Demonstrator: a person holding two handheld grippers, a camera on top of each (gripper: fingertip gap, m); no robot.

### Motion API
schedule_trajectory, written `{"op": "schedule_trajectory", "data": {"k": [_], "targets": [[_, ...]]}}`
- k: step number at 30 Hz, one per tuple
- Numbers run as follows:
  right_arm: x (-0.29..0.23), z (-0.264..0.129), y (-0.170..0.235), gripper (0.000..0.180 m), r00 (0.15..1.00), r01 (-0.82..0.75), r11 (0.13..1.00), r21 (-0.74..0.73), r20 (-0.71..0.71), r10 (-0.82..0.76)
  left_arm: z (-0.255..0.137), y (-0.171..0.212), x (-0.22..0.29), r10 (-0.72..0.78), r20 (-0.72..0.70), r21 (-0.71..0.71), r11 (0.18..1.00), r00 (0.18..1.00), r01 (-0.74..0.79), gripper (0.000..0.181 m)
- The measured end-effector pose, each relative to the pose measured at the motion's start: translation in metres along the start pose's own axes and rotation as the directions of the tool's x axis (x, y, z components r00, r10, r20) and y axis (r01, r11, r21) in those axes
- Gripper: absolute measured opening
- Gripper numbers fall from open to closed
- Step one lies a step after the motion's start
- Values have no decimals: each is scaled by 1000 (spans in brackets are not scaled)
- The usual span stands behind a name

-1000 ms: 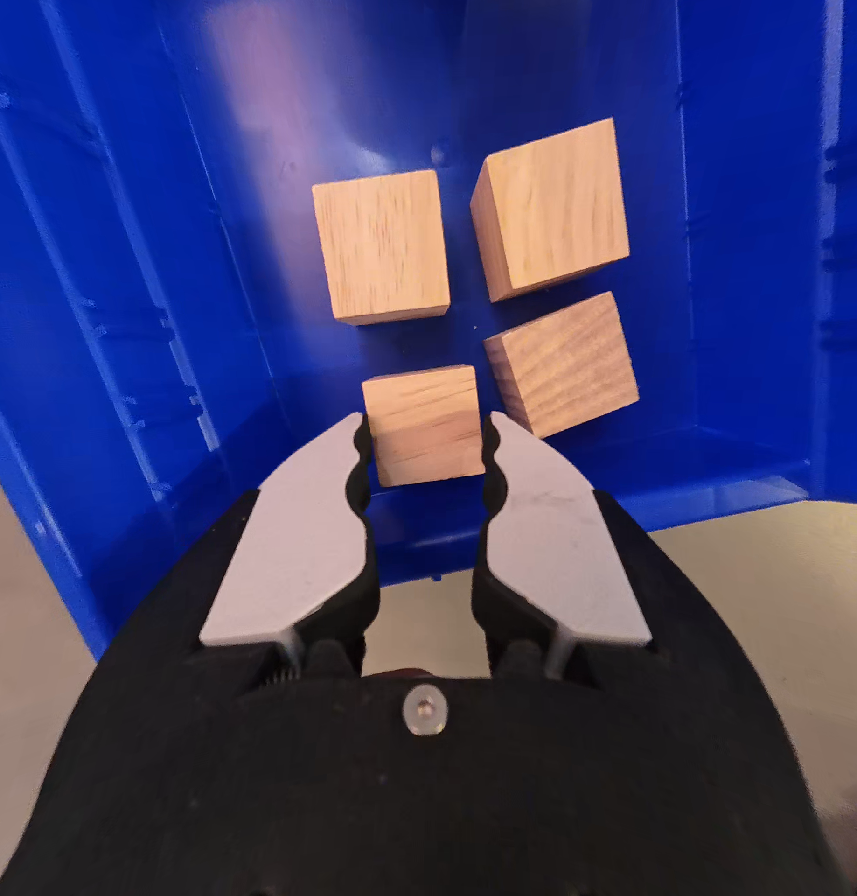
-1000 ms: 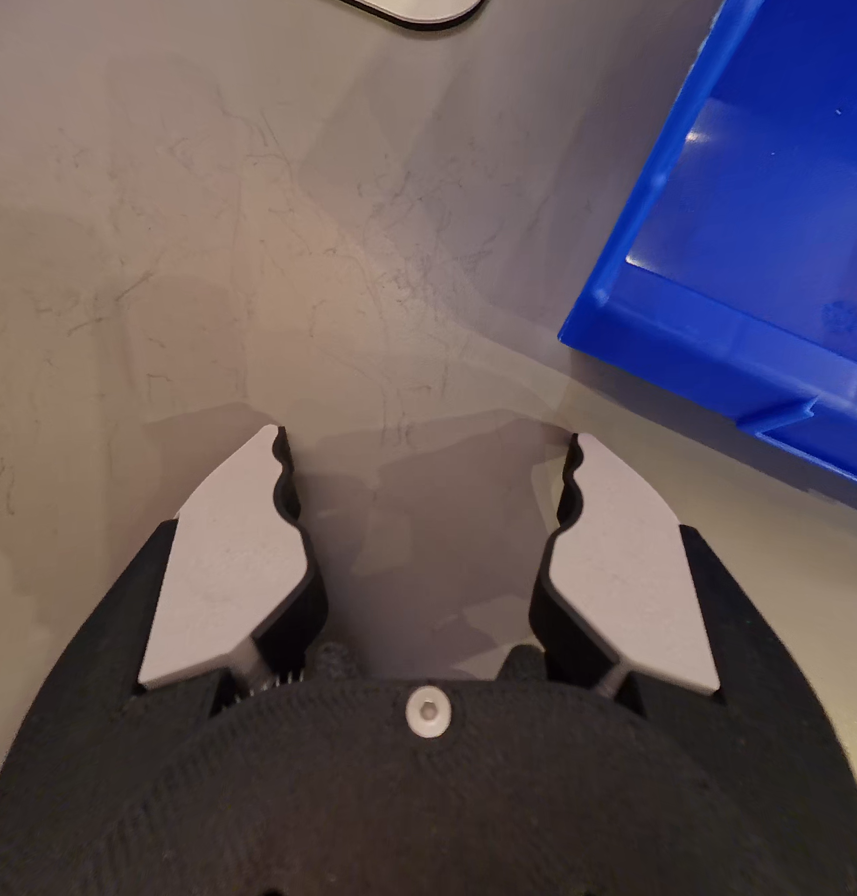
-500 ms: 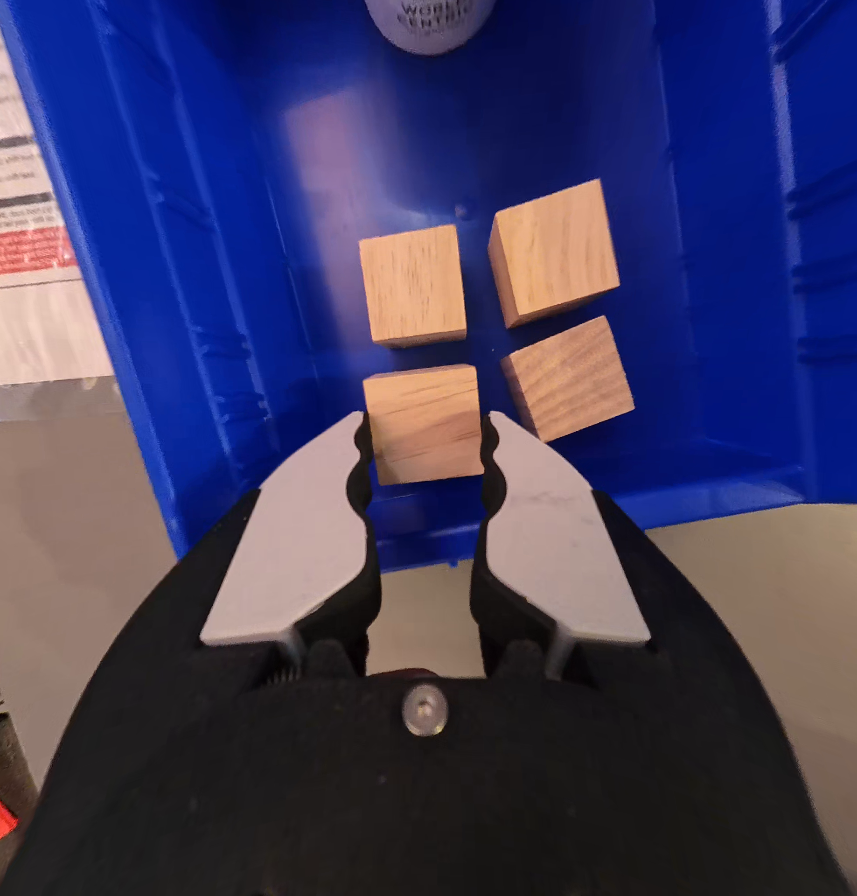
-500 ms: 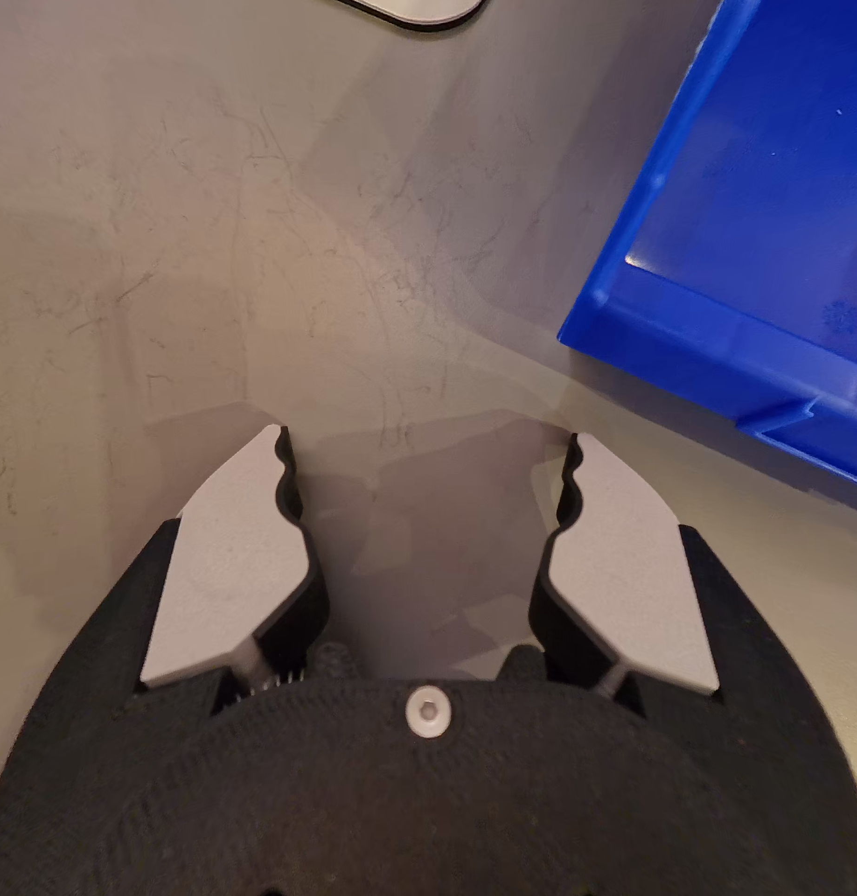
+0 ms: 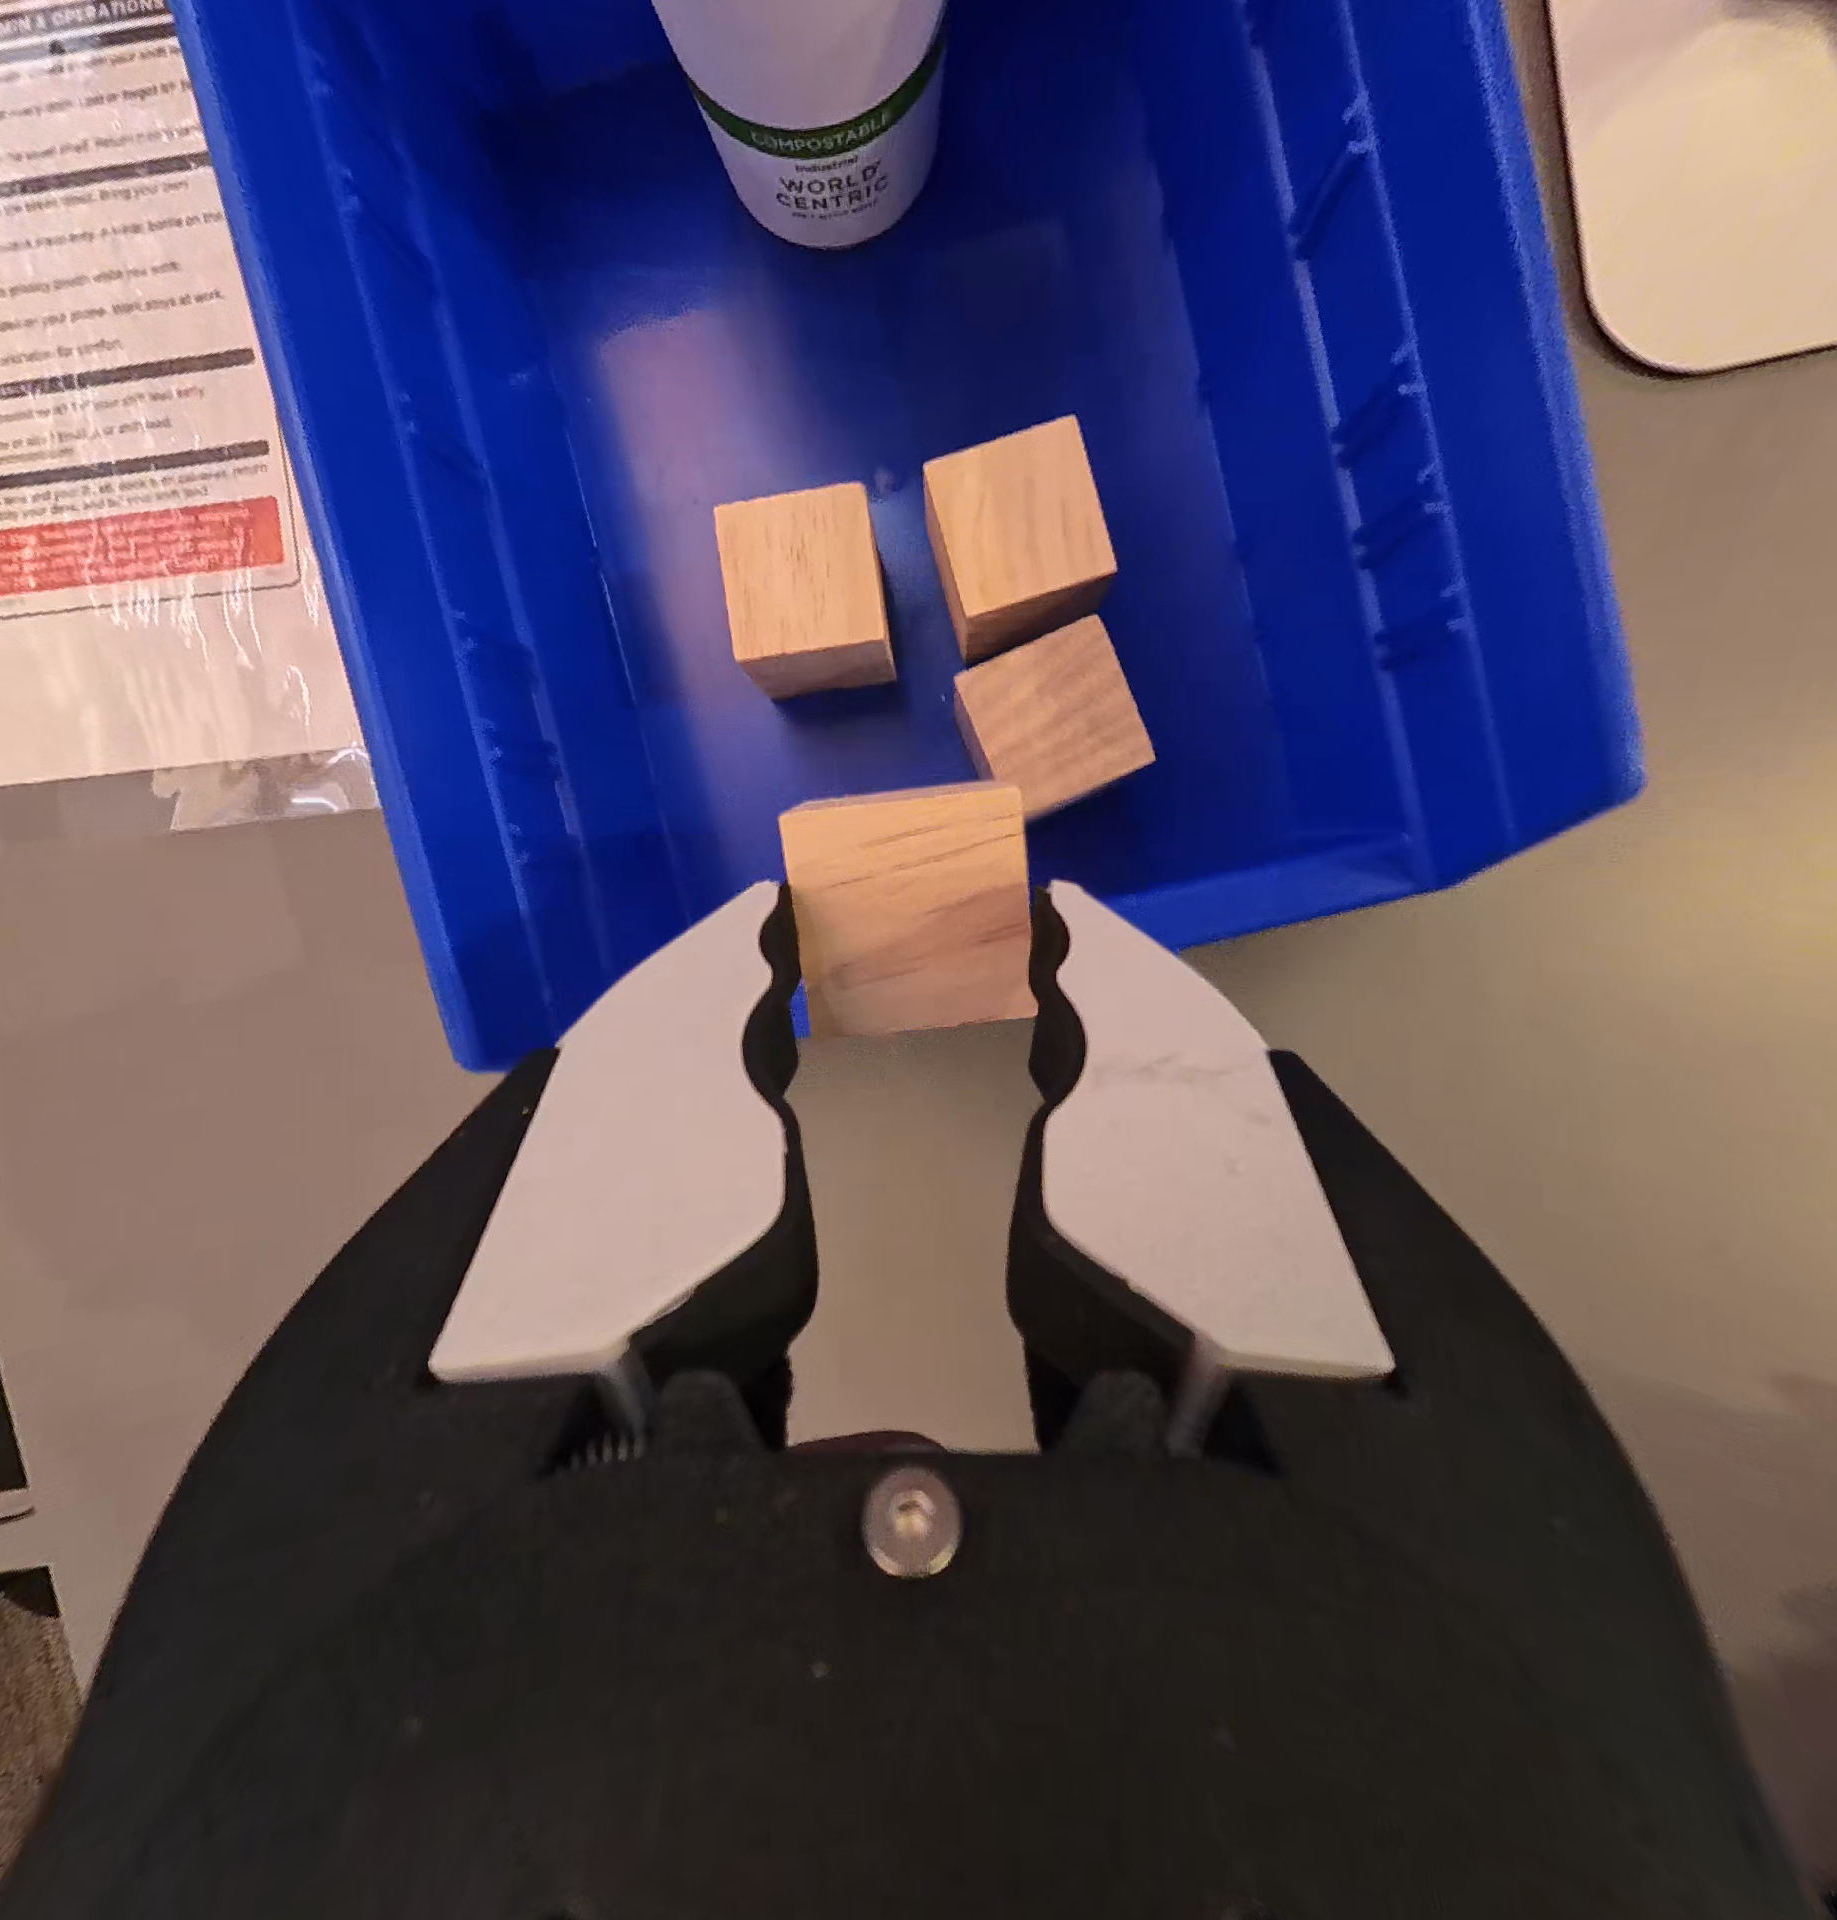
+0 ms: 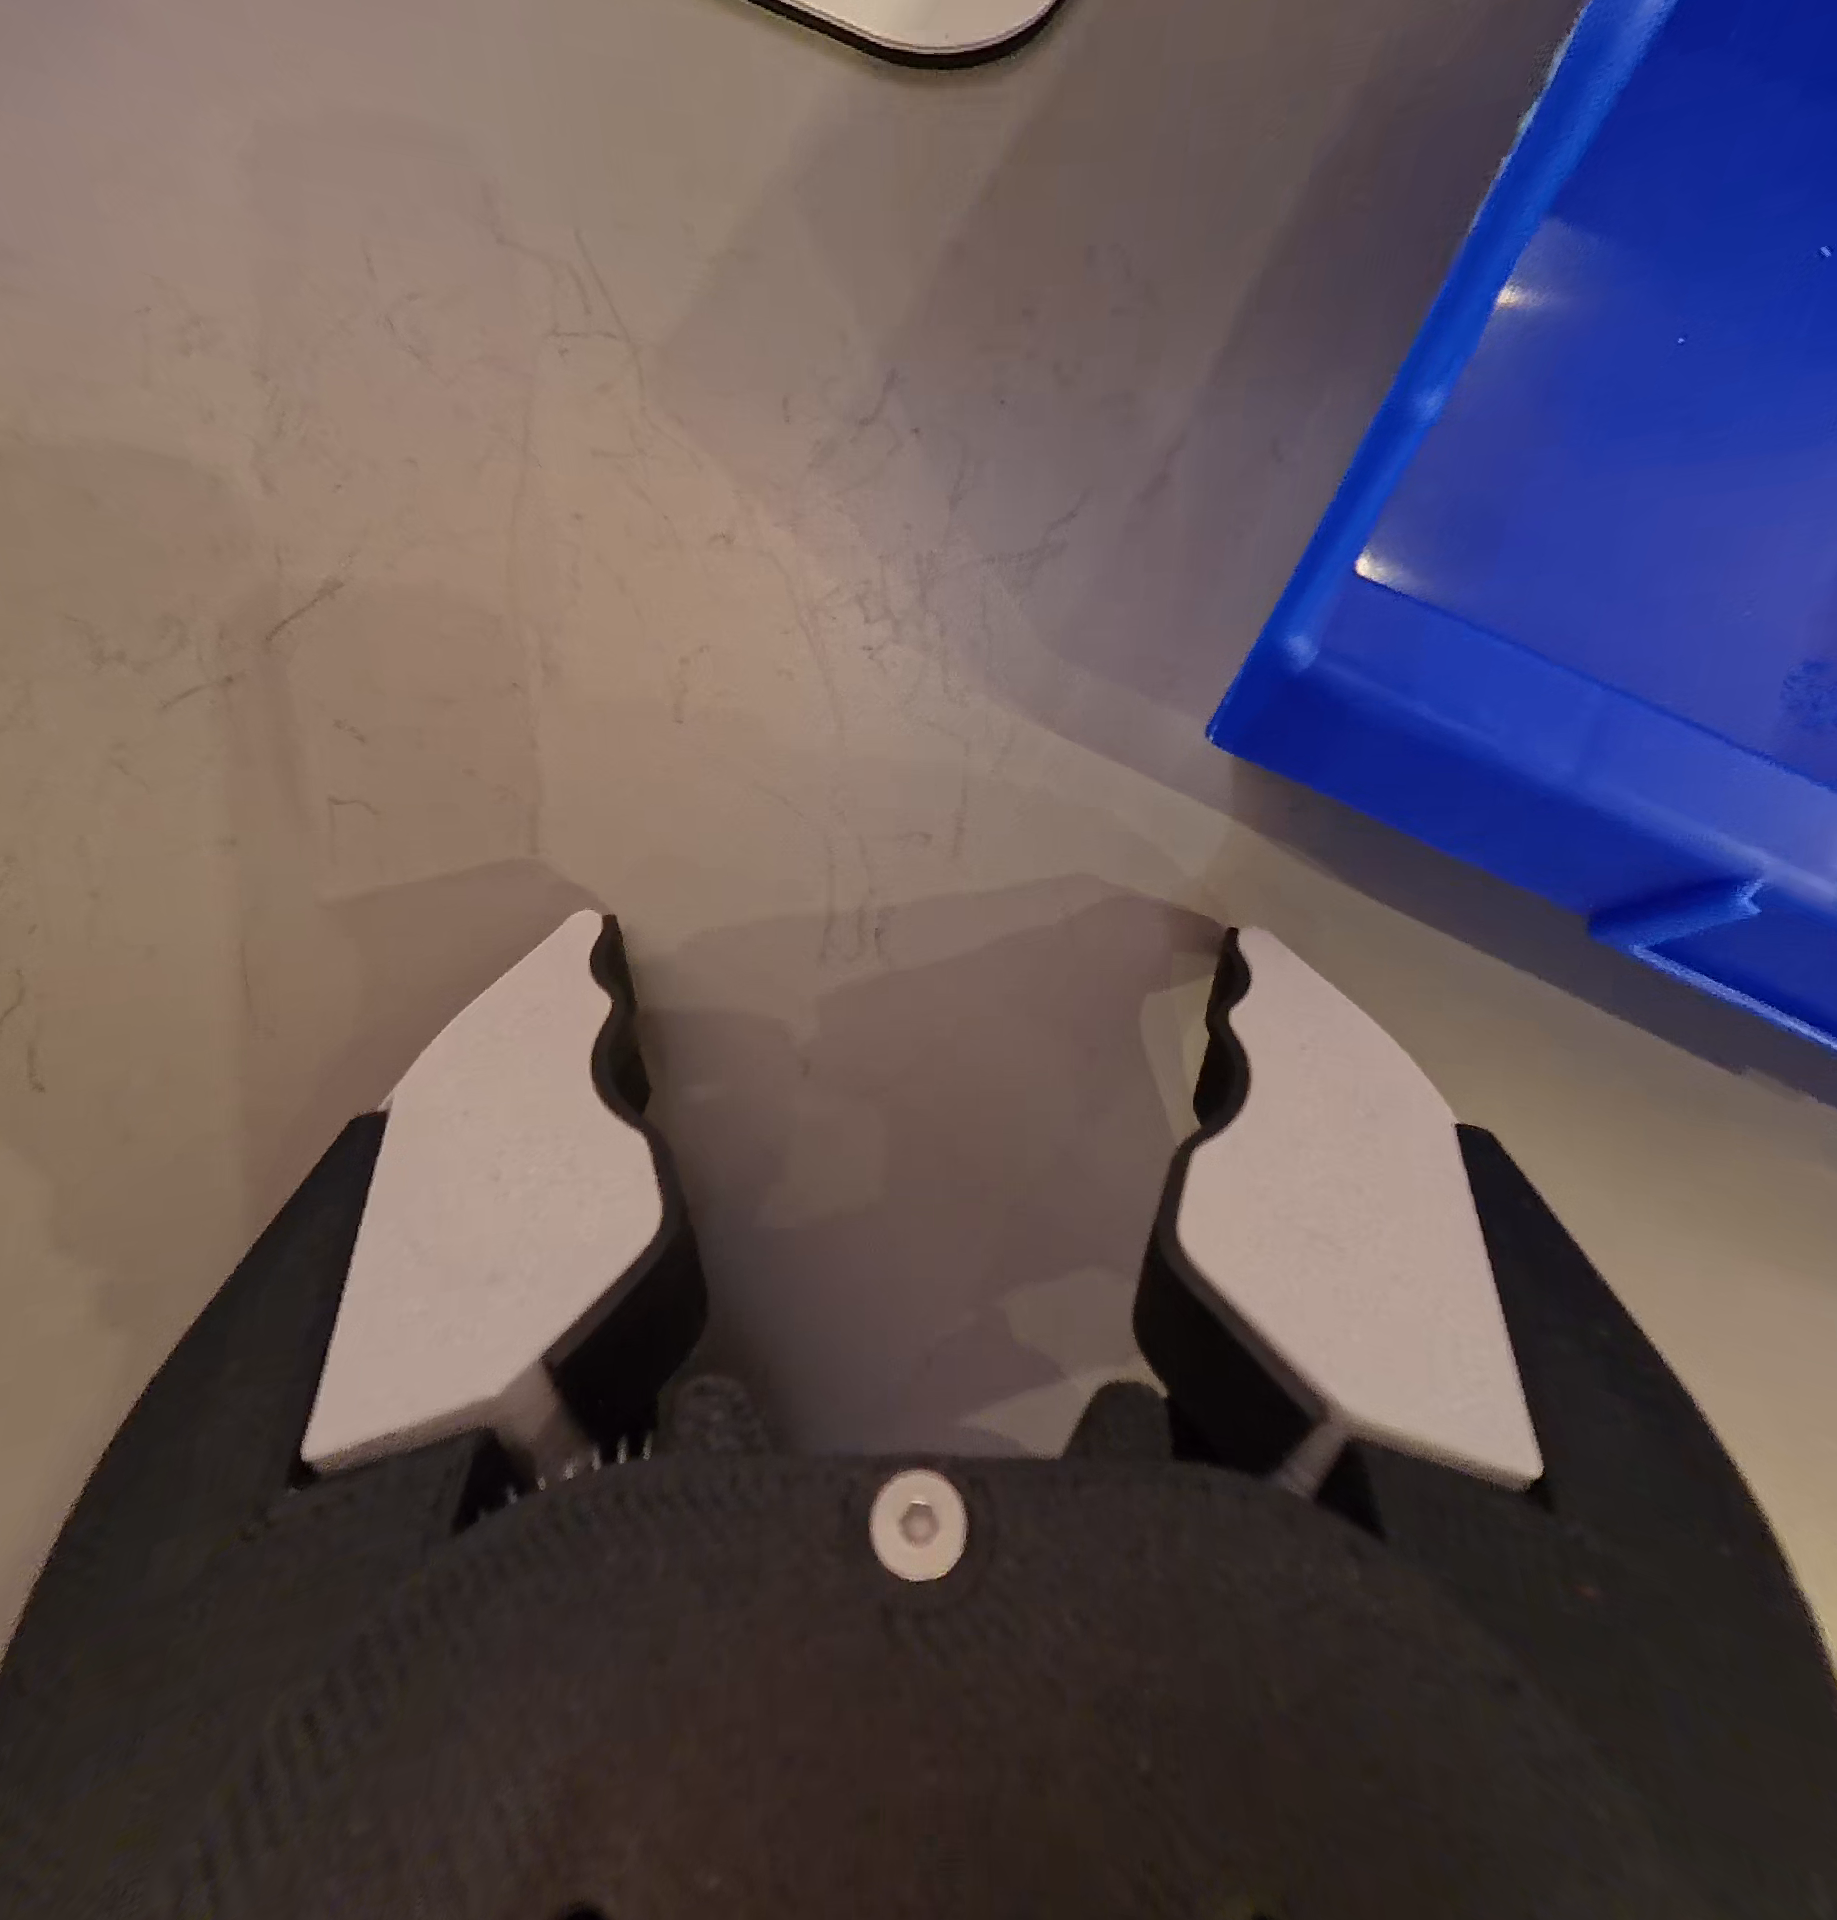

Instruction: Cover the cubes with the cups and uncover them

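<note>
The left claw [image 5: 912,914] was clenched on a pale square wooden cube [image 5: 912,914], its two grey fingertips pressed against the cube's left and right faces. The cube was held above the near end of a blue rectangular plastic bin [image 5: 457,644], overlapping the bin's near wall in the left wrist view, with its grain running across from finger to finger and its edges roughly square to the claw.

Three more wooden cubes lay on the bin floor beyond it: a left cube [image 5: 802,587] set squarely, a far right cube [image 5: 1020,535] turned slightly, and a darker near right cube [image 5: 1054,717] turned more, just beside the far right one. A narrow gap of blue floor separated the left cube from the right pair. The bin's long axis ran away from the camera. At its far end lay a white paper cup with a green band [image 5: 820,114], on its side, its long axis along the bin and its closed base pointing toward the cubes; its mouth was out of frame.

A laminated printed sheet [image 5: 114,416] lay on the grey table [image 5: 218,1039] left of the bin, and a white rounded object [image 5: 1724,177] lay to the right.

The right claw [image 6: 919,971] was released, jaws wide apart and grasping nothing, hovering low over the scuffed table, with a corner of the blue bin [image 6: 1516,748] to its right.
</note>
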State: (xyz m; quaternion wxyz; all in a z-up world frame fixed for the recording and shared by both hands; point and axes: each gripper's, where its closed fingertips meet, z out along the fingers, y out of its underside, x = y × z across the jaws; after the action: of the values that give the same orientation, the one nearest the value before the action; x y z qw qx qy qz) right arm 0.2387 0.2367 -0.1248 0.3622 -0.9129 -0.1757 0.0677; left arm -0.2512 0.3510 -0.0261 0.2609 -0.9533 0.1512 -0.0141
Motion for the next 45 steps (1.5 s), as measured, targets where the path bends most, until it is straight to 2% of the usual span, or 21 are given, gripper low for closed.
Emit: {"op": "schedule_trajectory", "data": {"k": [8,19,26,39,45], "targets": [[-9,0,-2,107,998,41,999,5,56,-41,-21,30,19,-25,-20,1,1000,999,25,42],[-14,9,-10,108,985,115,993,6,128,-115,-22,78,47,-54,-29,-52,997,998,53,42],[-15,8,-10,108,983,119,993,9,139,-119,-25,93,55,-76,-34,-64,995,997,74,42],[-12,7,-10,105,986,97,995,17,136,-99,-21,94,60,-59,-40,-74,996,997,56,42],[-12,8,-10,104,987,101,995,14,126,-102,-9,127,59,-101,-56,-137,986,993,93,42]]}}
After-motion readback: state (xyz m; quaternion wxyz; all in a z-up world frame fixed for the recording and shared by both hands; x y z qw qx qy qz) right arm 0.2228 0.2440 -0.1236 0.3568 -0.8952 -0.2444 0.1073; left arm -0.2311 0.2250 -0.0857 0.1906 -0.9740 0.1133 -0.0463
